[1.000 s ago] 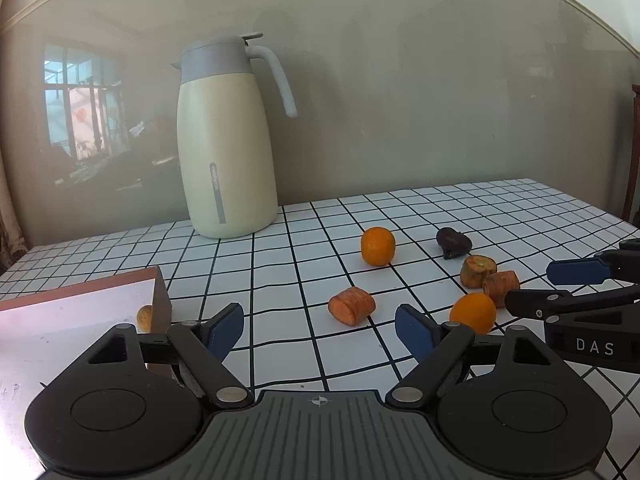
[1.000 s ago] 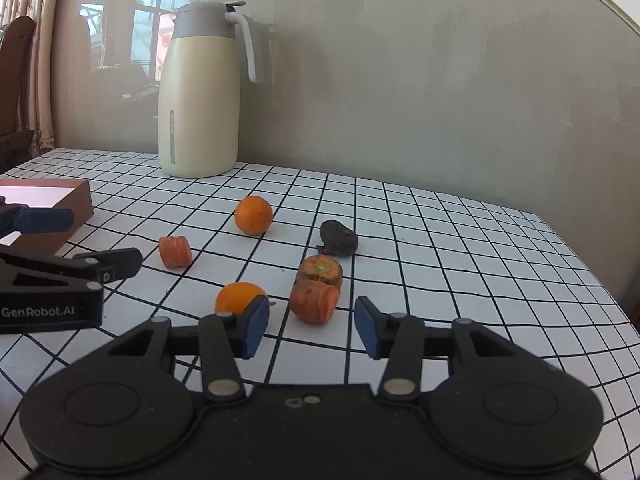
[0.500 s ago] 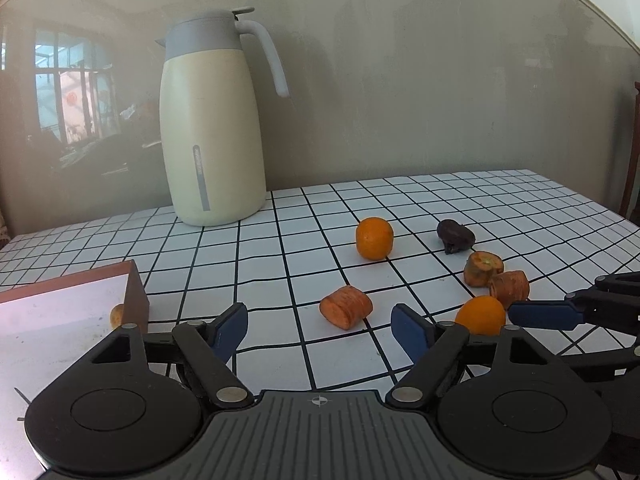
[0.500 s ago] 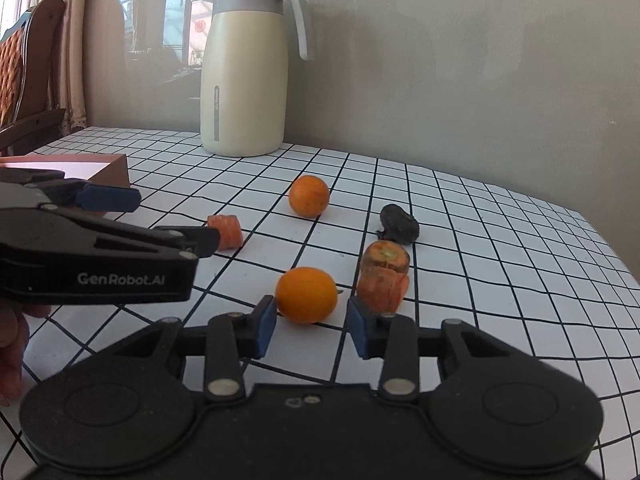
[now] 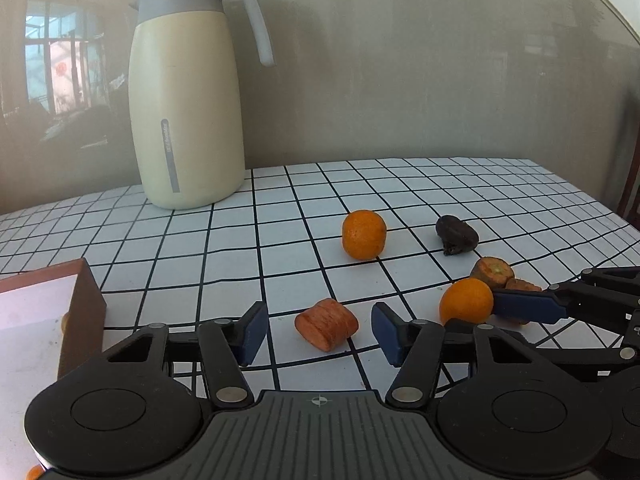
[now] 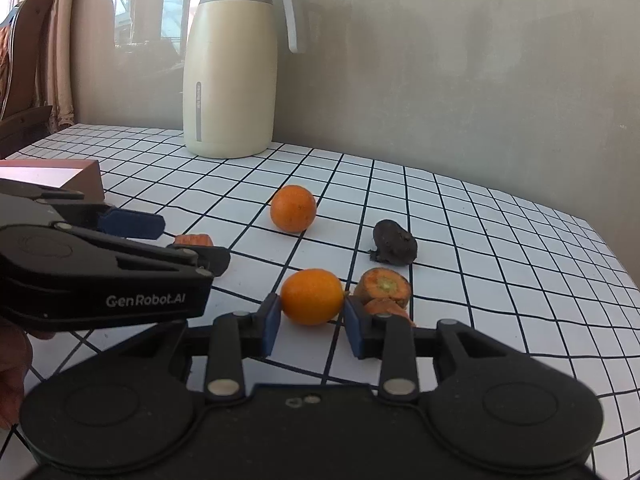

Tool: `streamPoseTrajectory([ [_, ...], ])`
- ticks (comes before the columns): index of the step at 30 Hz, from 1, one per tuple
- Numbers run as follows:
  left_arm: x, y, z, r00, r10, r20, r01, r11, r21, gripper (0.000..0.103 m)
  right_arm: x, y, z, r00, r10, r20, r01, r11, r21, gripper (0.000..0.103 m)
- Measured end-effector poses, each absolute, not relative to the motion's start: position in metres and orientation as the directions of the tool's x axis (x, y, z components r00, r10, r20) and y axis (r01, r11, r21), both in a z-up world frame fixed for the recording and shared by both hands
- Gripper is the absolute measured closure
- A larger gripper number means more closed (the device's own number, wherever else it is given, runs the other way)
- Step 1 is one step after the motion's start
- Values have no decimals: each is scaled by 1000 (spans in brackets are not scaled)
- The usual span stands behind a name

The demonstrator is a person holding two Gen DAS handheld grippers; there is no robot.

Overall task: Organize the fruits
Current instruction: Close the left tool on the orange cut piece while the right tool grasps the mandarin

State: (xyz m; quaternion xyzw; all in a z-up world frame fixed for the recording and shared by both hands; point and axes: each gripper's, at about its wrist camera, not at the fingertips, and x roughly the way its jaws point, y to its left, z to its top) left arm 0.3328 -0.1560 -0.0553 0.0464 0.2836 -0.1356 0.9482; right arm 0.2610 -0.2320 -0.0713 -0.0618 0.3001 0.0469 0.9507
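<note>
My right gripper [image 6: 311, 320] has its blue pads on both sides of a near orange [image 6: 312, 297], touching it on the checked table; the same orange shows in the left wrist view [image 5: 466, 301]. My left gripper [image 5: 319, 332] is open around a carrot chunk [image 5: 327, 323], not touching it. A second orange [image 5: 363, 234] lies farther back, also in the right wrist view [image 6: 293, 208]. Two carrot pieces [image 6: 384, 285] lie right of the near orange. A dark shrivelled fruit [image 6: 394, 243] lies behind them.
A cream thermos jug [image 5: 186, 96] stands at the back by the wall. A brown box [image 5: 44, 320] with a white inside sits at the left, with a small orange piece by its wall. The table's right edge [image 6: 616, 256] is close.
My right gripper moved forward and left and closed its pads onto the near orange. My left gripper moved forward so that the carrot chunk sits between its open fingers.
</note>
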Motion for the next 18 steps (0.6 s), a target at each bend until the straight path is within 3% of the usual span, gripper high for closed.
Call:
streamPoseTrajectory([
  [8, 344, -156, -61, 788, -224, -574, 259, 966, -22, 46, 272, -231, -73, 804, 47, -592, -139, 984, -111, 76],
  [11, 347, -156, -62, 781, -227, -582, 258, 966, -31, 51, 276, -229, -74, 805, 45, -591, -153, 979, -134, 76],
  [15, 346, -158, -61, 782, -232, -579, 267, 963, -25, 67, 277, -230, -74, 806, 50, -589, -164, 976, -141, 77],
  [18, 341, -157, -59, 793, -238, -561, 271, 962, -26, 67, 277, -234, -73, 807, 57, -588, -157, 980, -121, 78],
])
